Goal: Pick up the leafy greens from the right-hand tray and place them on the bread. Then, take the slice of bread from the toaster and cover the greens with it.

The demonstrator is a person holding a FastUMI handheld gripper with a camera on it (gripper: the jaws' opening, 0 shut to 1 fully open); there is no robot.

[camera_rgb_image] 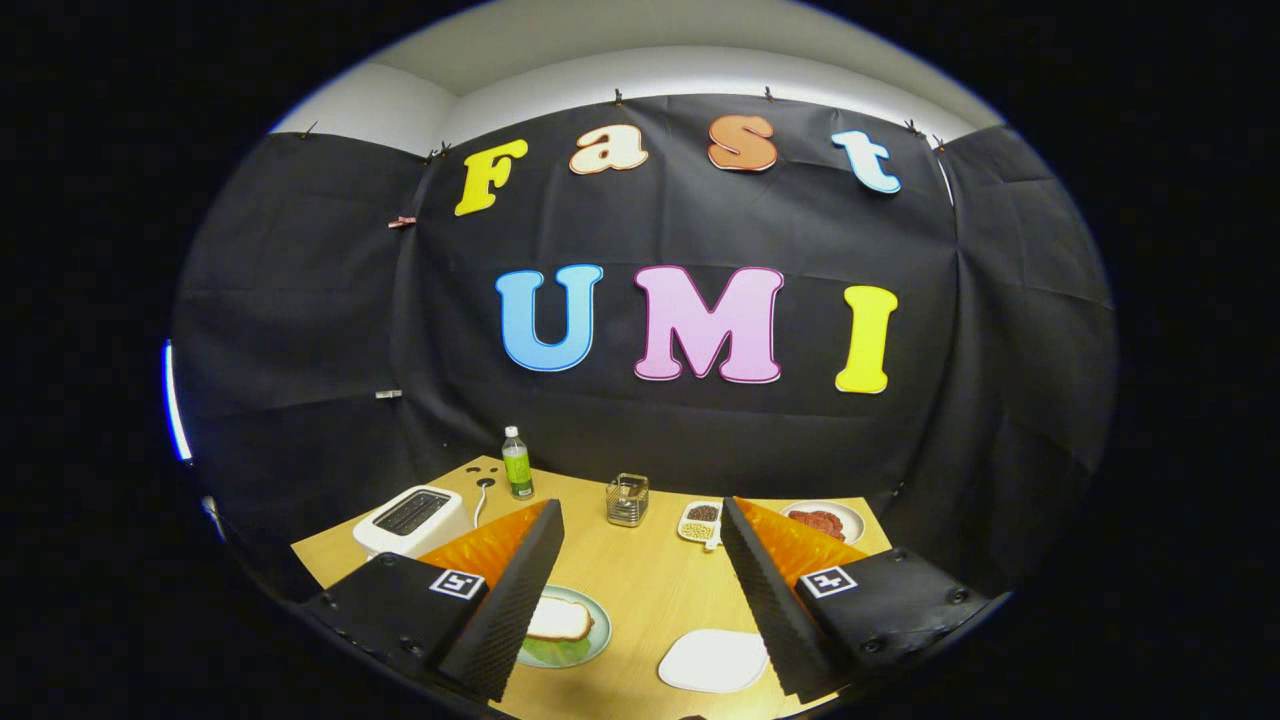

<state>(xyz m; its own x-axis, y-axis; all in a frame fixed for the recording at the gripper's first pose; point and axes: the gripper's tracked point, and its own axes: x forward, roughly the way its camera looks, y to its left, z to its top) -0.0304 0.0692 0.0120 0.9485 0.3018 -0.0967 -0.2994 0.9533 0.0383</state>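
My gripper (640,520) stands open above the wooden table (650,575), with nothing between its fingers. Beside the left finger lies a round plate (598,640) holding a slice of bread (558,620) with leafy greens (555,652) showing beneath it. A white toaster (412,520) stands beyond the left finger, at the table's left side; I cannot see into its slot. A white tray (712,660) lies close to the right finger and looks bare.
At the back stand a green-labelled bottle (517,465), a small glass container (627,500) and a little divided dish (699,521) of beans. A plate of red slices (822,521) sits back right. The toaster's cable (481,500) runs to the rear.
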